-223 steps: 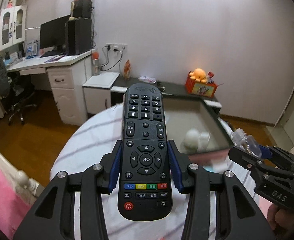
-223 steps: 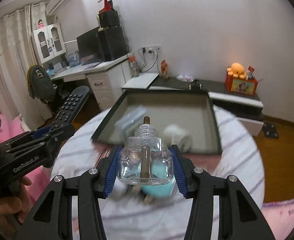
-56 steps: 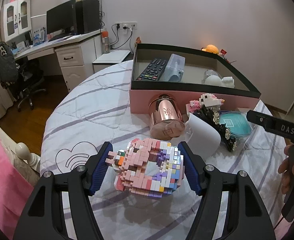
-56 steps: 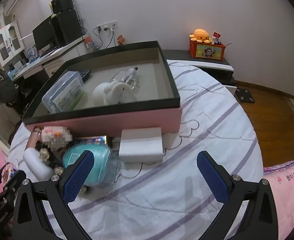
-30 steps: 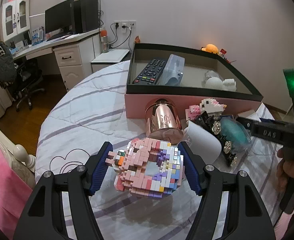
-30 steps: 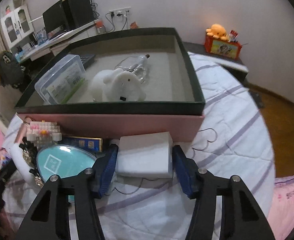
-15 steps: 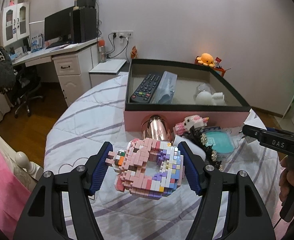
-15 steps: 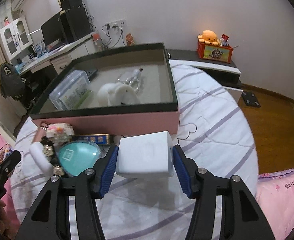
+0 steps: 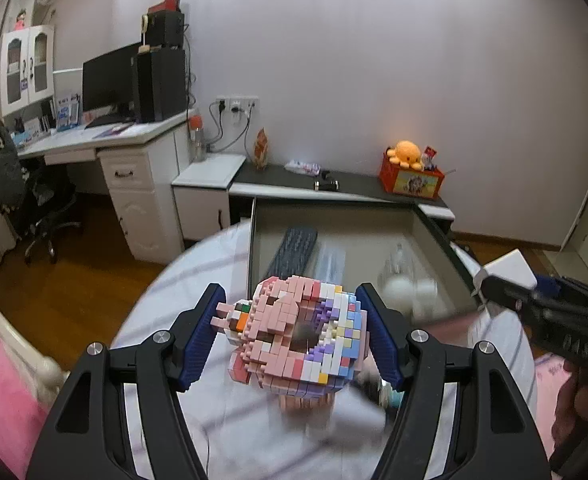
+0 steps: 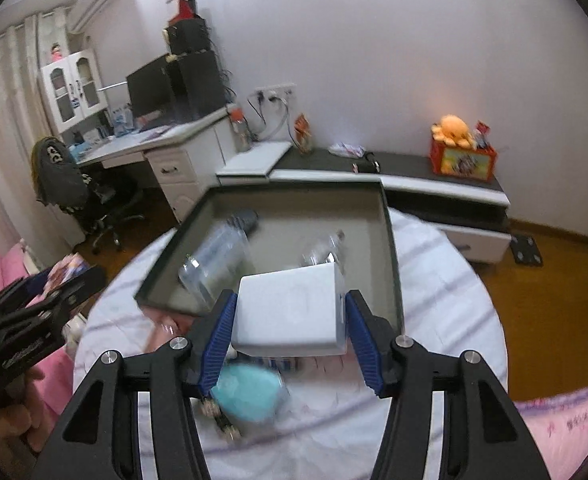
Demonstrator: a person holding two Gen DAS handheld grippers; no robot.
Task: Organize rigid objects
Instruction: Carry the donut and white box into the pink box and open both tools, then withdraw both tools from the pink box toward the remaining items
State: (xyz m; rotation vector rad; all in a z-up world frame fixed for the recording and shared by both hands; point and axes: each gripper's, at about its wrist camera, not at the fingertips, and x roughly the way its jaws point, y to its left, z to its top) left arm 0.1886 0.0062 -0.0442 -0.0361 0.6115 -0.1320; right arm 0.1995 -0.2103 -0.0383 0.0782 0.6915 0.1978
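Grippers both loaded, both held up above the round bed with the white, purple-striped quilt (image 10: pixel 445 280). Left gripper (image 9: pixel 292 334) is clamped on the pink, white and purple ring-shaped brick-built toy (image 9: pixel 294 332), blue pads against its two sides, toy clear of the quilt. Right gripper (image 10: pixel 290 332) is clamped on the white rectangular box (image 10: pixel 290 312), pads on its left and right faces, box tilted slightly, front edge over the near wall of the dark-rimmed pink storage box (image 10: pixel 389 240). Inside that storage box: black remote control (image 9: pixel 294 250) at left, clear plastic lidded case (image 10: pixel 218 264) beside it, clear glass bottle (image 10: pixel 325 252) and a white rounded object (image 9: pixel 397 288) at right, all motion-blurred. On the quilt below the right gripper: teal round container (image 10: pixel 250 396), blurred.
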